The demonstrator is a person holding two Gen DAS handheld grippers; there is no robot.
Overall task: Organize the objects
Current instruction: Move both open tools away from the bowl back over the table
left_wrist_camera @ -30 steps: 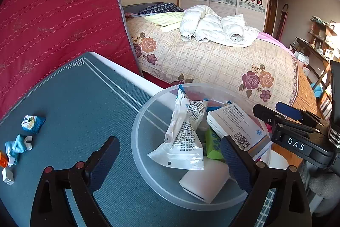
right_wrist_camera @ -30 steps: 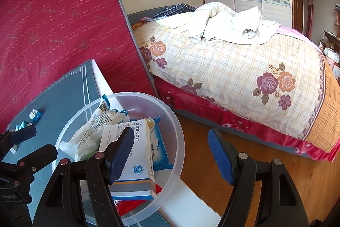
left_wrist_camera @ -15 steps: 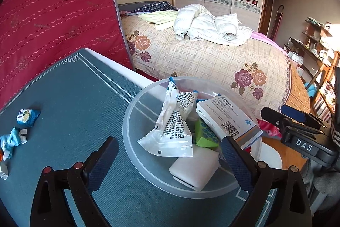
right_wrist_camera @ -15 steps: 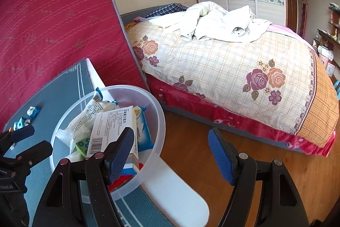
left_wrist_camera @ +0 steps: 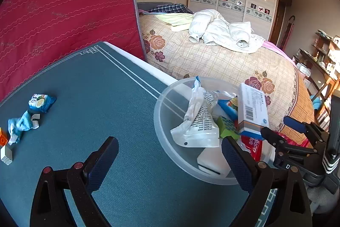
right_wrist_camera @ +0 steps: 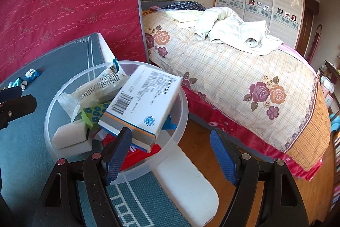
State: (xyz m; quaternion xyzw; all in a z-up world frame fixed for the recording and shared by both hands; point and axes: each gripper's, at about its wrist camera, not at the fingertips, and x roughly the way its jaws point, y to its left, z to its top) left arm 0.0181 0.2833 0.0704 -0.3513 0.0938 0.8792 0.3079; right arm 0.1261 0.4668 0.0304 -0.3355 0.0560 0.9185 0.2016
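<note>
A clear plastic bowl point(left_wrist_camera: 163, 120) point(right_wrist_camera: 51, 112) sits at the right edge of the blue table mat point(left_wrist_camera: 95, 99). It holds a white medicine box point(left_wrist_camera: 251, 110) point(right_wrist_camera: 144, 103), a clear printed bag point(left_wrist_camera: 199, 120), a green box point(right_wrist_camera: 93, 114), a white block point(right_wrist_camera: 70, 137) and a red pack point(left_wrist_camera: 252, 146). My left gripper point(left_wrist_camera: 167, 163) is open and empty, just left of the bowl. My right gripper point(right_wrist_camera: 170, 154) is open, its left finger over the bowl's near rim, nothing between the fingers. It also shows in the left wrist view point(left_wrist_camera: 282, 131).
Small blue snack packets point(left_wrist_camera: 41, 100) and wrappers point(left_wrist_camera: 20, 126) lie at the mat's left. A red mattress point(left_wrist_camera: 63, 3) leans behind the table. A bed point(right_wrist_camera: 233, 69) stands right, with wood floor point(right_wrist_camera: 201, 135) between. Shelves point(left_wrist_camera: 323, 61) stand far right.
Both grippers shifted: the bowl now sits further right in the left view and closer in the right view. The medicine box now lies tilted higher on the pile.
</note>
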